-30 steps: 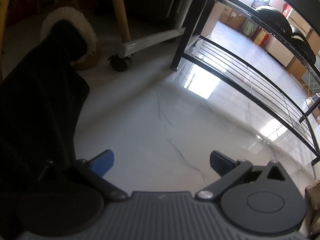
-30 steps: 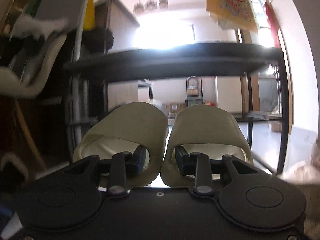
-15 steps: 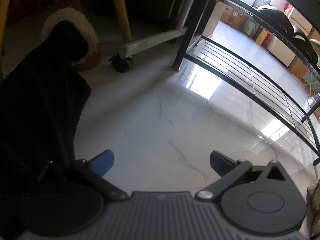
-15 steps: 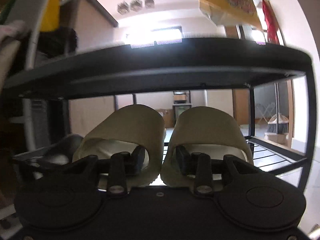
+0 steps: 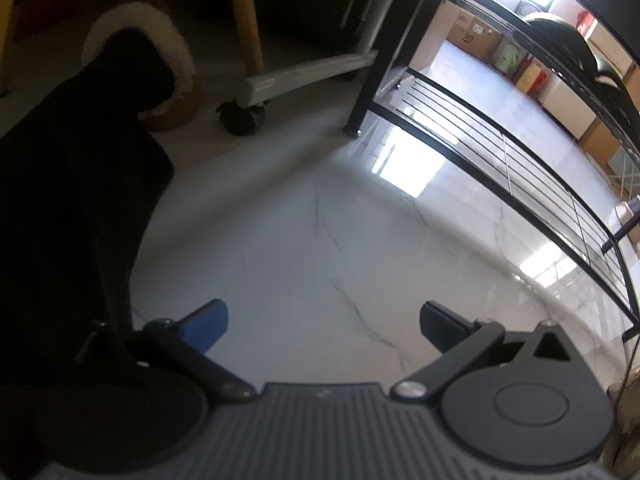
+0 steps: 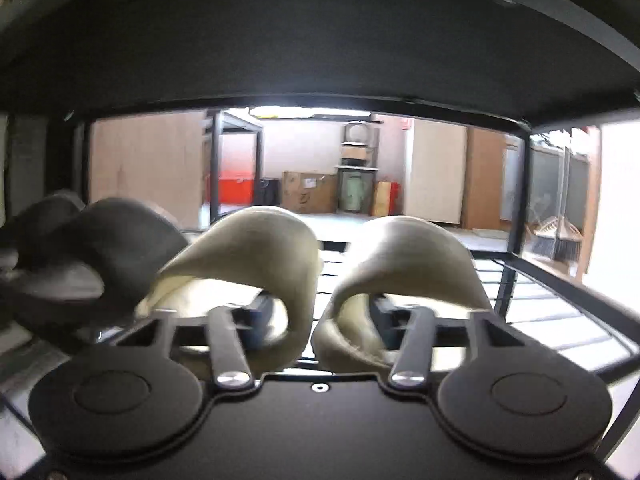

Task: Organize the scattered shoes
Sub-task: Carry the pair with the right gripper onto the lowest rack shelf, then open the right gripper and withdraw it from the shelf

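Our right gripper (image 6: 318, 316) is opening, with one finger inside each cream slipper (image 6: 256, 256) on the wire shelf (image 6: 552, 300) (black shoes (image 6: 100, 264) sit just beside them). Behind the rack we see boxes (image 6: 308, 196) and a bright room. Our left gripper (image 5: 320, 320) is spread wide and holds nothing, over the shiny white floor (image 5: 300, 240). A furry boot (image 5: 160, 76) stands near a cart wheel (image 5: 242, 118).

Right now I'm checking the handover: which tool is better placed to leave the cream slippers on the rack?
Right. The right tool is opening with the cream slippers on the rack shelf; the left tool is over bare floor.
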Motion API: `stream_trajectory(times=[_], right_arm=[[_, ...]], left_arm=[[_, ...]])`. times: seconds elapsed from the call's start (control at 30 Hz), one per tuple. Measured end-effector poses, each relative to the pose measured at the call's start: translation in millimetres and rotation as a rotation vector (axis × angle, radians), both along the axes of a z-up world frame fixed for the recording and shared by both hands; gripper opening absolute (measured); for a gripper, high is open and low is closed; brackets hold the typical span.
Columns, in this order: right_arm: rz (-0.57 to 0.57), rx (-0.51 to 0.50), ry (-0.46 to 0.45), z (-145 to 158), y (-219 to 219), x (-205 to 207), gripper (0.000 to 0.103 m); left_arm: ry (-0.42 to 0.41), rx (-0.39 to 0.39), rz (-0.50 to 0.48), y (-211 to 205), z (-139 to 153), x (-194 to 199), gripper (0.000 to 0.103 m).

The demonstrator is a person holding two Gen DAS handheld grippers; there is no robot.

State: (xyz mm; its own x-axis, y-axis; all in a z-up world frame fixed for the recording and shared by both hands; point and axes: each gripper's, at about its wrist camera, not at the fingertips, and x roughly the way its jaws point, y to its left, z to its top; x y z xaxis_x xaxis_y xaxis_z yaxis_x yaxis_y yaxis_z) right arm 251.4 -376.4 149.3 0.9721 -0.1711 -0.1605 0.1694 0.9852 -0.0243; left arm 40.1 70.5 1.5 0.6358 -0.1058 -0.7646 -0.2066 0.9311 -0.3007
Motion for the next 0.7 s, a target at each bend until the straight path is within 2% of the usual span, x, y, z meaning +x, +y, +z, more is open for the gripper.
stream_trajectory(times=[0.23, 0.37, 0.43, 0.5, 0.53, 0.6, 0.7], right_arm=[[0.006, -0.021, -0.051, -2, 6, -29, 0.09], [-0.003, -0.046, -0.092, 10, 11, -44, 0.093], [-0.003, -0.08, -0.107, 14, 18, -59, 0.093], [-0.01, -0.073, -0.114, 16, 25, -76, 0.097], [-0.029, -0.055, -0.111, 17, 29, -89, 0.101], [-0.072, -0.013, -0.093, 14, 36, -113, 0.103], [-0.15, 0.055, 0.017, -3, 49, -163, 0.103]], left_arm=[[0.005, -0.021, 0.016, 4, -1, -1, 0.102], [-0.007, -0.016, 0.01, 3, 0, -1, 0.102], [-0.01, -0.008, 0.005, 2, 0, -1, 0.102], [-0.015, 0.005, -0.001, 0, 1, -2, 0.102], [-0.02, 0.008, -0.001, 0, 1, -2, 0.102], [-0.028, 0.017, -0.003, -1, 3, -3, 0.102], [-0.042, 0.041, -0.008, -3, 5, -6, 0.102]])
